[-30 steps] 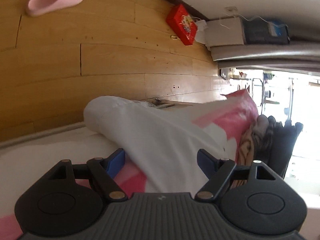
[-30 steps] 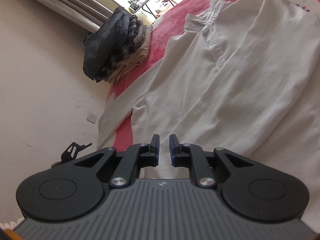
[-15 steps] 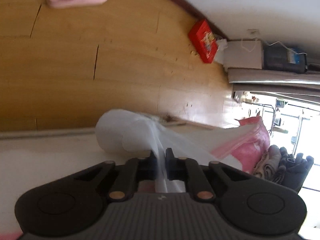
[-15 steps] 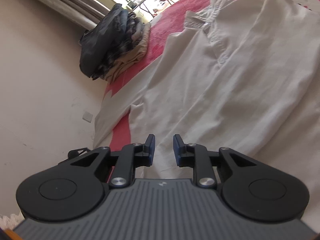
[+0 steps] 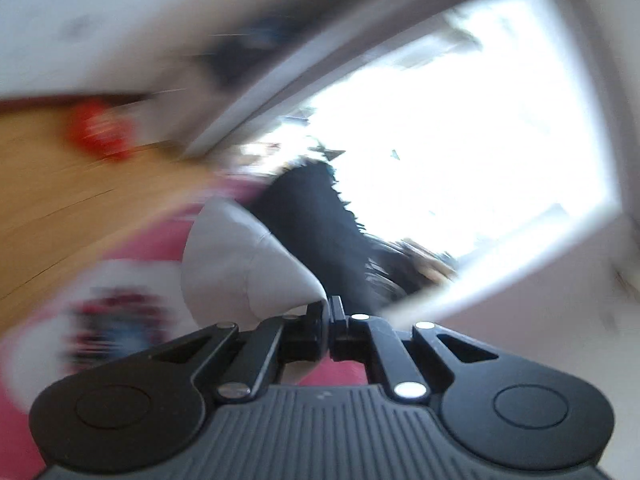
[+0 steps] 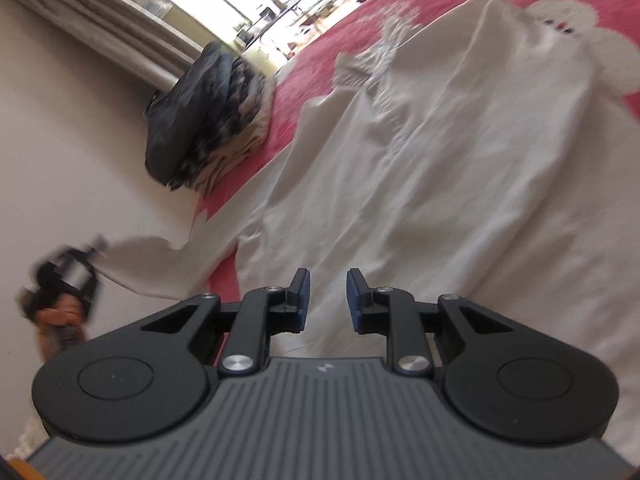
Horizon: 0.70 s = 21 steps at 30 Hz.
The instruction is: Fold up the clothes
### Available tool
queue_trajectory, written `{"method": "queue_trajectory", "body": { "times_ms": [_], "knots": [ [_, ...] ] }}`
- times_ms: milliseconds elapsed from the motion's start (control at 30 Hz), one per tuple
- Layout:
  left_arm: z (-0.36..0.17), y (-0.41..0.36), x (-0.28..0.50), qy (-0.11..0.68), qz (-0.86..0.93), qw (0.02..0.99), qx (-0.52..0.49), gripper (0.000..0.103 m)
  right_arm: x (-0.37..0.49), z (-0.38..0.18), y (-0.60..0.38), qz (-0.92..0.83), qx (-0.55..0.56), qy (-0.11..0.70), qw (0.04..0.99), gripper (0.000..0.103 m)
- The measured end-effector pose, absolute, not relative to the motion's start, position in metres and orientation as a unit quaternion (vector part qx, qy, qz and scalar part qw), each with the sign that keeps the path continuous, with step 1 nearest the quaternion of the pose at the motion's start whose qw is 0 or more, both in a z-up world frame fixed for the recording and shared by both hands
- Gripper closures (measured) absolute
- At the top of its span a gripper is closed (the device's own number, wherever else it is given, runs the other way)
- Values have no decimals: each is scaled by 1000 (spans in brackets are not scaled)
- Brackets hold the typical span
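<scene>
A white button-up shirt (image 6: 440, 160) lies spread on the red patterned bedspread (image 6: 360, 32). My left gripper (image 5: 329, 306) is shut on the end of the shirt's sleeve (image 5: 240, 268), which hangs off its tips in a blurred view. In the right wrist view that left gripper (image 6: 98, 248), with a hand behind it, holds the sleeve (image 6: 152, 264) stretched out past the bed's left edge. My right gripper (image 6: 328, 284) hovers low over the shirt's lower part, its jaws a little apart with no cloth pinched between them.
A stack of folded dark and striped clothes (image 6: 212, 116) sits on the bed near the wall and curtain (image 6: 120, 32). In the left wrist view there is a wooden floor (image 5: 60, 200) with a red box (image 5: 100, 132) and a bright window (image 5: 460, 120).
The left gripper closed on the sleeve, then swung up fast and rolled, pulling the sleeve away from the bed. The right gripper's jaws spread slightly and it shifted a little over the shirt.
</scene>
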<state>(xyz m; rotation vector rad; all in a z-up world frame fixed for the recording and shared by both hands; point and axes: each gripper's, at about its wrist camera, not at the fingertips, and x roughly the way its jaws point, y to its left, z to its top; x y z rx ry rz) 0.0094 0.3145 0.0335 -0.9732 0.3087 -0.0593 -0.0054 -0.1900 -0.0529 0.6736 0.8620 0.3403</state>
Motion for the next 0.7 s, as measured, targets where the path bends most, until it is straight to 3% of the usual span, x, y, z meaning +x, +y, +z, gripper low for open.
{"method": "queue_trajectory", "body": {
  "times_ms": [200, 267, 300, 333, 500, 700],
  "knots": [
    [87, 154, 7, 148, -231, 904, -328, 95, -26, -43, -234, 116, 323, 379, 859, 82],
    [72, 95, -3, 183, -294, 899, -267, 72, -35, -40, -253, 96, 325, 368, 866, 80],
    [58, 70, -9, 206, -314, 895, -241, 48, -40, -40, -263, 84, 327, 363, 868, 79],
    [41, 45, -14, 238, -322, 890, -217, 35, -44, -41, -272, 73, 328, 361, 870, 78],
    [-48, -15, -28, 370, -322, 866, -102, 34, -58, -52, -311, 18, 343, 358, 868, 76],
    [-47, 12, -25, 387, -314, 864, -73, 29, -56, -61, -318, 31, 360, 357, 861, 75]
  ]
}}
